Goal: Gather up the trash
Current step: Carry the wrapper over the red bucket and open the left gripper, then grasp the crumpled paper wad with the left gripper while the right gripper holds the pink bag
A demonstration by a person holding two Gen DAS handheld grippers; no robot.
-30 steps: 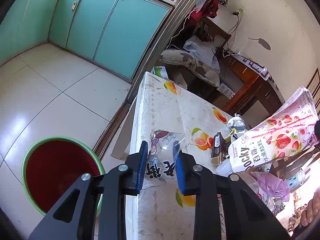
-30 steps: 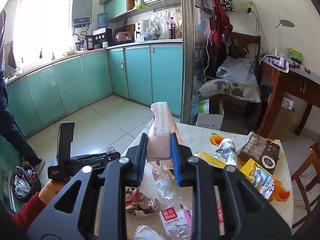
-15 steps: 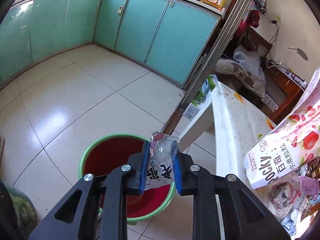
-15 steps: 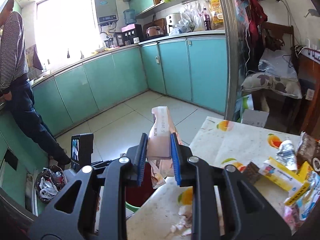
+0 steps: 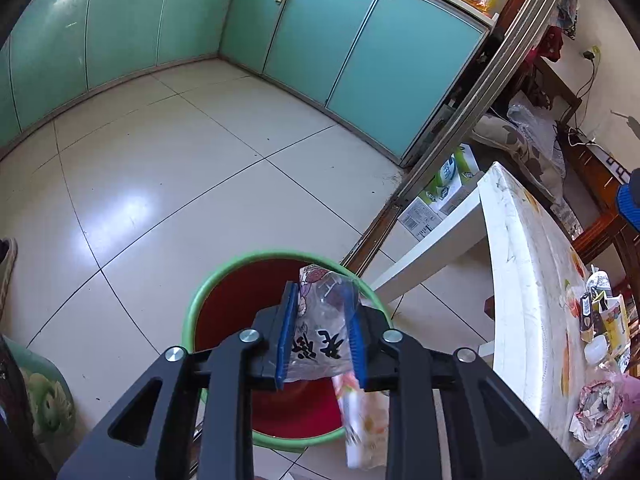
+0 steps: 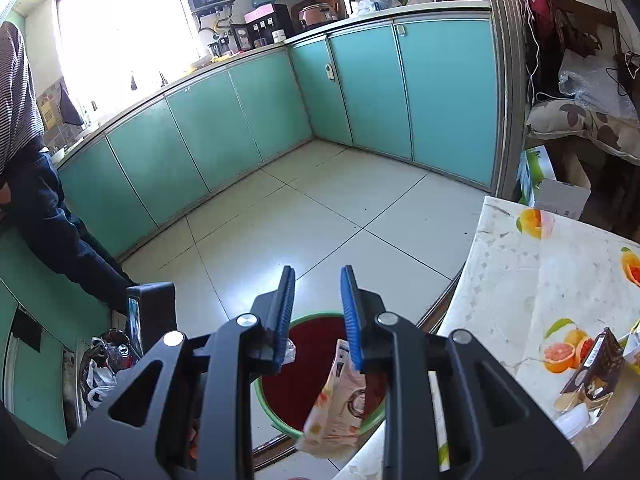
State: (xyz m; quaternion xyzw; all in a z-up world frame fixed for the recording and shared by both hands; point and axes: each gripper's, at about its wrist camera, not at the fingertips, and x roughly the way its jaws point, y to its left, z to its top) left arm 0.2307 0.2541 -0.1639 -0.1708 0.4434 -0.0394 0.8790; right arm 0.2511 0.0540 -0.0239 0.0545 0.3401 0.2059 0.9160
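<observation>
My left gripper (image 5: 319, 330) is shut on a clear crumpled plastic wrapper (image 5: 320, 336) with black characters and holds it over the red bin with a green rim (image 5: 192, 312). My right gripper (image 6: 317, 314) is open and empty above the same bin (image 6: 316, 348). The pink strawberry snack bag (image 6: 338, 404) hangs in the air below the right gripper, falling toward the bin; it also shows in the left wrist view (image 5: 362, 424).
A white table with a fruit-print cloth (image 5: 520, 280) stands right of the bin, with more wrappers and cartons (image 5: 600, 320) on it. Teal cabinets (image 6: 360, 88) line the far walls. A person (image 6: 36, 184) stands at the left, next to a bag of trash (image 6: 104, 364).
Both grippers swung from the table to over the bin. The right gripper opened and let go of the snack bag, which now drops. The left gripper still holds its wrapper.
</observation>
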